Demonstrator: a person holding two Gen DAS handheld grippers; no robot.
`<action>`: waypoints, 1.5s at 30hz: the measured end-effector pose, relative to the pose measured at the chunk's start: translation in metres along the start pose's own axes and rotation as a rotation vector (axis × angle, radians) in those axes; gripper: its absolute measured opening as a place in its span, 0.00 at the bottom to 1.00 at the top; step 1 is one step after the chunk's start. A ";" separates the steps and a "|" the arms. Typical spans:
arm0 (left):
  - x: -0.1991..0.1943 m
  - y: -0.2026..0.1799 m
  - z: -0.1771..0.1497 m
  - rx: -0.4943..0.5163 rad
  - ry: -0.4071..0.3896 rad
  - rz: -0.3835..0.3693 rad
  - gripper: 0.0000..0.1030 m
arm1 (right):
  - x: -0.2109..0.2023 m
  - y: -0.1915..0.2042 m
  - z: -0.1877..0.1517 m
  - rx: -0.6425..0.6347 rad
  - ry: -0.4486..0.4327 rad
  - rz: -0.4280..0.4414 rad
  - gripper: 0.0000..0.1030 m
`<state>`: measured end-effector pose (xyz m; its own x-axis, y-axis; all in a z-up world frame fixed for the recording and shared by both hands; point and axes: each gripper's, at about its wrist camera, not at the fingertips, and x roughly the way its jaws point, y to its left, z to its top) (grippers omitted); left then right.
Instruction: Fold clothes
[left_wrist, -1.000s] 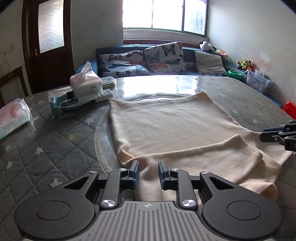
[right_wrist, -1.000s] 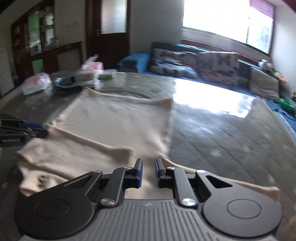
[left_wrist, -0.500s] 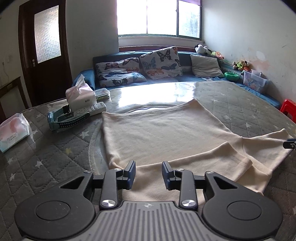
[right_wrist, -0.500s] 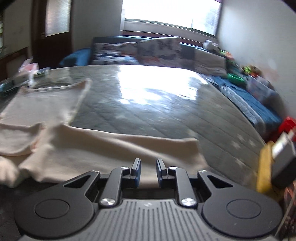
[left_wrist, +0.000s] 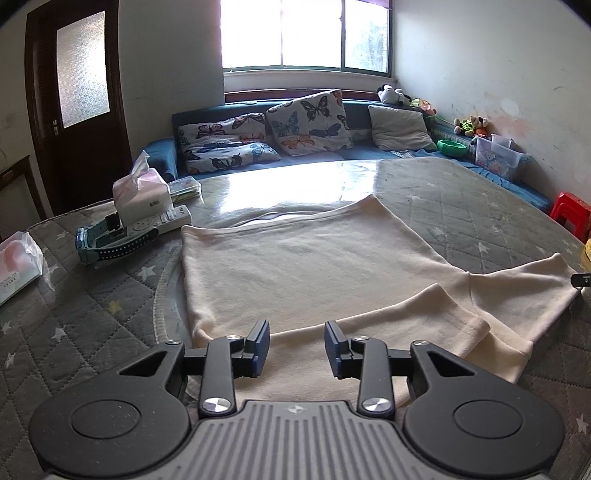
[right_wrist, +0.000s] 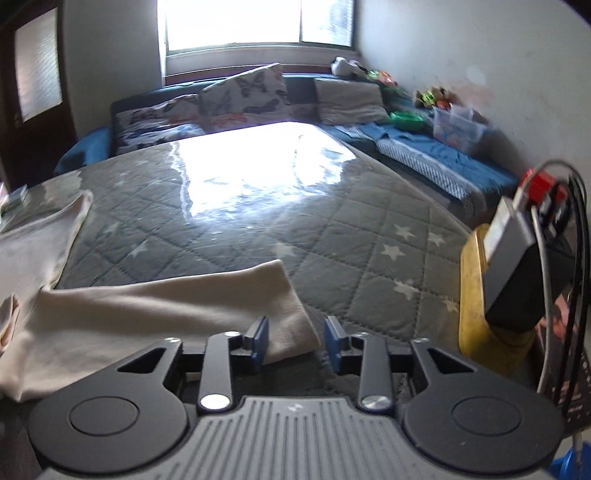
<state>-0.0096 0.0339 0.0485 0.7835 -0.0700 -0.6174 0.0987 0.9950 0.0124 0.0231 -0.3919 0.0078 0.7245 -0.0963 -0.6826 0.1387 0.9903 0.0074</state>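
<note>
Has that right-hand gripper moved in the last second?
Yes. The right gripper swung rightward along the cream knitted garment, from its body to the sleeve end, toward the yellow object.

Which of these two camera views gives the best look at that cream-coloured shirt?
The left wrist view: the cream shirt lies almost whole across the quilted table, one sleeve folded over its near edge. The right wrist view shows only its outstretched sleeve and a strip of the body's edge, slightly blurred.

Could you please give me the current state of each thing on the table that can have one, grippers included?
Cream shirt: spread flat, one sleeve folded over the body, the other outstretched.
Left gripper: jaws opening, pressing nothing.
Right gripper: jaws opening, at the outstretched sleeve's end.
Tissue box: upright, a tissue sticking out.
</note>
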 end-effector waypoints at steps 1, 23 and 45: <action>0.001 -0.001 0.000 0.003 0.003 -0.002 0.36 | 0.002 -0.002 0.000 0.015 0.005 0.002 0.33; 0.004 -0.034 -0.002 0.065 0.019 -0.063 0.41 | -0.062 0.069 0.056 -0.092 -0.166 0.321 0.08; -0.030 0.050 -0.026 -0.106 -0.010 0.075 0.44 | -0.064 0.309 0.026 -0.513 -0.052 0.732 0.08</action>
<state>-0.0438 0.0870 0.0473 0.7924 0.0042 -0.6100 -0.0247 0.9994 -0.0252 0.0373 -0.0825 0.0731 0.5449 0.5849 -0.6008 -0.6798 0.7276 0.0918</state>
